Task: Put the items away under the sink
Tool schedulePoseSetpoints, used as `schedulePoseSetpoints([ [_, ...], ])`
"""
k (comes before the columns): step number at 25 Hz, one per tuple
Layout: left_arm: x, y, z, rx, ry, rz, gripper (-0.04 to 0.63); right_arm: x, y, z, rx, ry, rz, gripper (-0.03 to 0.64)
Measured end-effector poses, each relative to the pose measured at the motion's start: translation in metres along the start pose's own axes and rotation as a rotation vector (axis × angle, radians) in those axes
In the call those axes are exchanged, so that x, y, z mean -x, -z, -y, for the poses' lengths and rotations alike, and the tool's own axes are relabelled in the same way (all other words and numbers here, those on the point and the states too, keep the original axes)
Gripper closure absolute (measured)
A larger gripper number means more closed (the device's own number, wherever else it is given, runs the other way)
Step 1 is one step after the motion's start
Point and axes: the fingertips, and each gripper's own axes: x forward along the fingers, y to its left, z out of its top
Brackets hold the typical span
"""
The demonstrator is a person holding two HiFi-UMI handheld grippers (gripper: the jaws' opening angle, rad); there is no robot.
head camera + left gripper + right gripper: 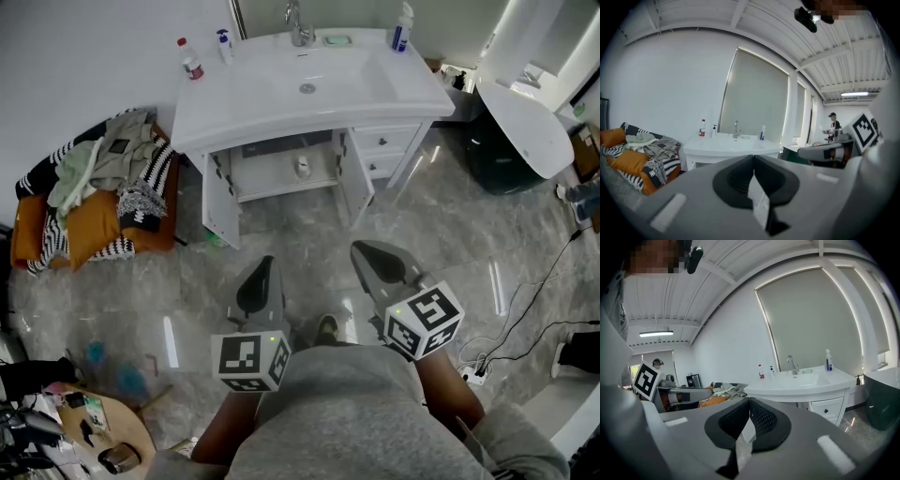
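The white sink vanity [309, 89] stands ahead with both doors under it swung open. A small pale item [302, 167] lies on the shelf inside the cupboard. On the sink top are a red-capped bottle [190, 59], a small white pump bottle [224, 45], a blue-and-white bottle [401, 28] and a green soap dish [337, 40]. My left gripper [266, 262] and right gripper [362, 249] hover side by side over the floor, well short of the vanity. Both are shut with nothing between the jaws, as the left gripper [753, 159] and right gripper [749, 400] show in their own views.
An orange couch [37, 234] piled with clothes [112, 159] sits left of the vanity. A white tub [525, 122] stands at the right, with cables and a power strip [478, 370] on the marble floor. A round wooden table [131, 436] is at lower left.
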Motion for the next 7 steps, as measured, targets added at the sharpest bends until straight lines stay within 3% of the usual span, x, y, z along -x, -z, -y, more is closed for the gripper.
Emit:
schedulePoseSetpoints([
  [7, -0.0033, 0.0, -0.0104, -0.003, -0.004, -0.001, 0.583, -0.0108, 0.0021, 0.0032, 0.003, 0.015, -0.009, 0.614],
])
